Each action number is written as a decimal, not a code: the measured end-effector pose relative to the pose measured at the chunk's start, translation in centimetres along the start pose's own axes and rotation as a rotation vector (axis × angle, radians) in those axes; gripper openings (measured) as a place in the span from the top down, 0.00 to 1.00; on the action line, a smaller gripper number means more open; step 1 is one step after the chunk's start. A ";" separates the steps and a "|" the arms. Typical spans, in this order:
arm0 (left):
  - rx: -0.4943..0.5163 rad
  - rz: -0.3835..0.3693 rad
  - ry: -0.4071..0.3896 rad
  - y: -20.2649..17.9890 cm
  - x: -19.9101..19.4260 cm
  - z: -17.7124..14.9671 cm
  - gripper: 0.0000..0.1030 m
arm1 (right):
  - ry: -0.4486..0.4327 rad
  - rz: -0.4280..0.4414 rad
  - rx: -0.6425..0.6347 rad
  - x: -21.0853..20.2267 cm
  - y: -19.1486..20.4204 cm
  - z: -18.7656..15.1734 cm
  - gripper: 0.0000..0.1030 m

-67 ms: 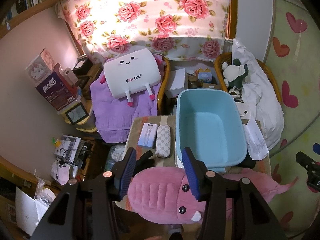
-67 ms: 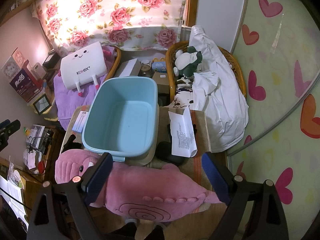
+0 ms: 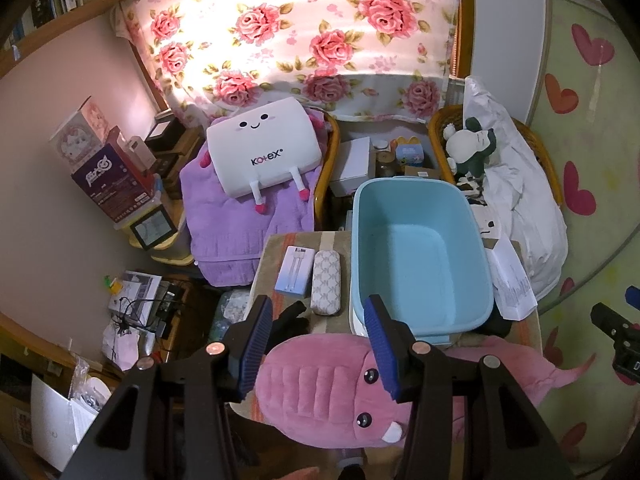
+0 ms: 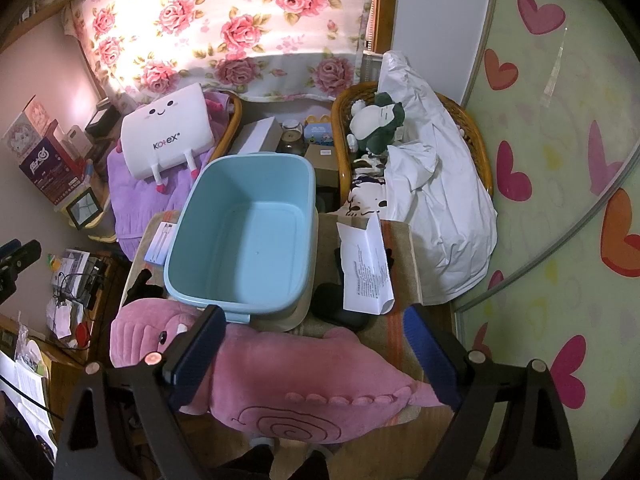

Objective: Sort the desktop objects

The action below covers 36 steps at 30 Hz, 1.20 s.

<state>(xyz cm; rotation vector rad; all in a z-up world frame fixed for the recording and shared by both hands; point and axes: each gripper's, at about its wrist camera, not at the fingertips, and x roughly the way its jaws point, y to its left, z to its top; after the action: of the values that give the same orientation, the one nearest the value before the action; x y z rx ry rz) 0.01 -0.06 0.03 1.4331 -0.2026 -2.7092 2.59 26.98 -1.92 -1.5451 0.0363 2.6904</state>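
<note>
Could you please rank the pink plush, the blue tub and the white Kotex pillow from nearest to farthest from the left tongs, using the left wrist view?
1. Pink plush: directly at the left tongs, its head between the fingers.
2. Blue tub: just beyond, to the right.
3. Kotex pillow: farthest, up left on the purple towel.

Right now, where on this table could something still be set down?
The blue tub is empty, the largest free spot. Its left strip holds a white cable box and patterned case; right holds a paper sheet; the front edge is covered by the pink plush.
</note>
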 end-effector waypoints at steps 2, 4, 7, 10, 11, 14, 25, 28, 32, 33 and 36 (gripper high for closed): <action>-0.002 -0.001 0.000 0.0 0.0 0.0 0.50 | 0.001 0.000 0.000 0.0 0.0 0.0 0.09; -0.003 -0.001 -0.001 0.1 0.0 0.0 0.50 | 0.001 0.001 0.000 -0.1 0.0 0.0 0.09; -0.005 -0.002 -0.002 0.2 -0.1 0.0 0.50 | 0.002 0.001 0.000 -0.2 -0.1 0.0 0.09; -0.007 -0.003 -0.003 0.2 -0.1 0.0 0.50 | 0.003 0.002 0.000 -0.2 -0.1 0.0 0.09; -0.008 -0.004 -0.003 0.2 -0.1 0.1 0.50 | 0.003 0.002 0.000 -0.3 -0.1 0.0 0.09; -0.008 -0.004 -0.006 0.3 -0.2 0.1 0.50 | 0.004 0.002 0.000 -0.3 0.0 0.1 0.09; -0.010 -0.004 -0.005 0.2 -0.2 -0.2 0.50 | 0.005 0.001 0.001 0.0 -0.1 -0.1 0.09; -0.009 -0.003 -0.005 0.2 -0.3 -0.2 0.50 | 0.005 0.002 0.001 0.0 -0.1 0.0 0.09; -0.010 -0.001 -0.003 0.1 -0.2 -0.2 0.50 | 0.005 0.003 0.002 0.1 -0.2 0.0 0.09; -0.011 -0.001 -0.003 0.1 -0.2 -0.2 0.50 | 0.005 0.003 0.002 0.1 -0.3 0.0 0.09; -0.009 0.001 -0.003 0.0 -0.2 -0.2 0.50 | 0.005 0.004 0.003 0.1 -0.3 0.0 0.09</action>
<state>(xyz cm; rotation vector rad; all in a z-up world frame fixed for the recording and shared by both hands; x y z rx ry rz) 0.33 -0.05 0.11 1.4261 -0.1912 -2.7082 2.56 27.30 -2.01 -1.5530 0.0429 2.6883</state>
